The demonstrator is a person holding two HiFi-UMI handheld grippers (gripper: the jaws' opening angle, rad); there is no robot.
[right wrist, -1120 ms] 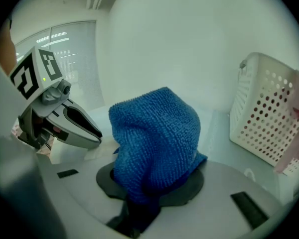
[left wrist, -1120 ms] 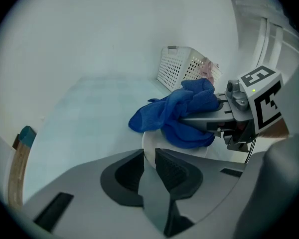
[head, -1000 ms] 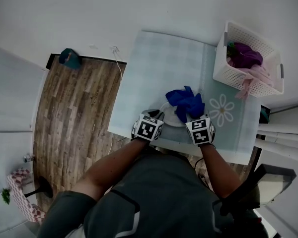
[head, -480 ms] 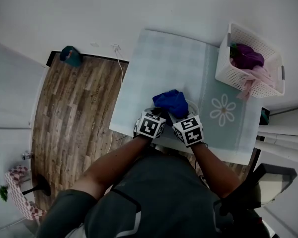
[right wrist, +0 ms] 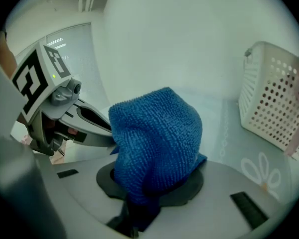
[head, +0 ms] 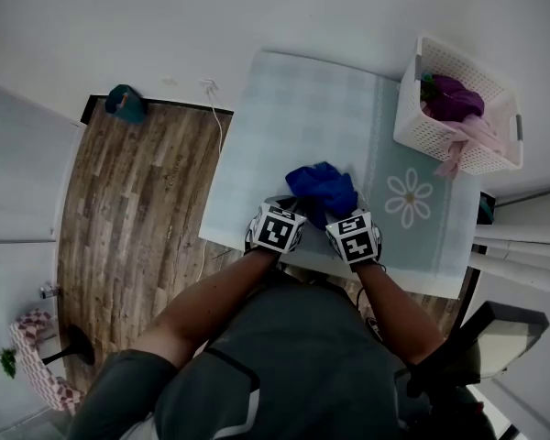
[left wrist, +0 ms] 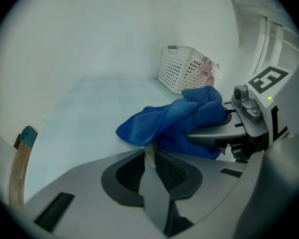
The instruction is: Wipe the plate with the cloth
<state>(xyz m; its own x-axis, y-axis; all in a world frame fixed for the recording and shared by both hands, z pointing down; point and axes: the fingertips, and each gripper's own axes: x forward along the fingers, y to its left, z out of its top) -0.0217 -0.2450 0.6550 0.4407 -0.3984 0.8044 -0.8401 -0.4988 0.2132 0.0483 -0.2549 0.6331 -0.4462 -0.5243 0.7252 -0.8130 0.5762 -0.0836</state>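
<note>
A bunched blue cloth (head: 323,189) lies over the plate (head: 277,203) near the table's front edge, and hides most of the plate. My right gripper (head: 341,216) is shut on the cloth (right wrist: 154,143), which bulges up out of its jaws (right wrist: 139,203). My left gripper (head: 289,211) is on the plate's left side. In the left gripper view its jaws (left wrist: 149,157) are closed on a thin white rim, which looks like the plate's edge. The cloth (left wrist: 179,121) and the right gripper (left wrist: 239,131) sit just beyond it.
A white perforated basket (head: 458,108) with purple and pink fabric stands at the table's far right corner. A daisy print (head: 410,200) marks the pale blue table cover (head: 302,108) right of the plate. A wooden floor (head: 137,209) with a teal object (head: 126,104) lies left.
The right gripper swept the cloth leftward over the plate, then a little back to the right. The left gripper has stayed in place on the plate's edge.
</note>
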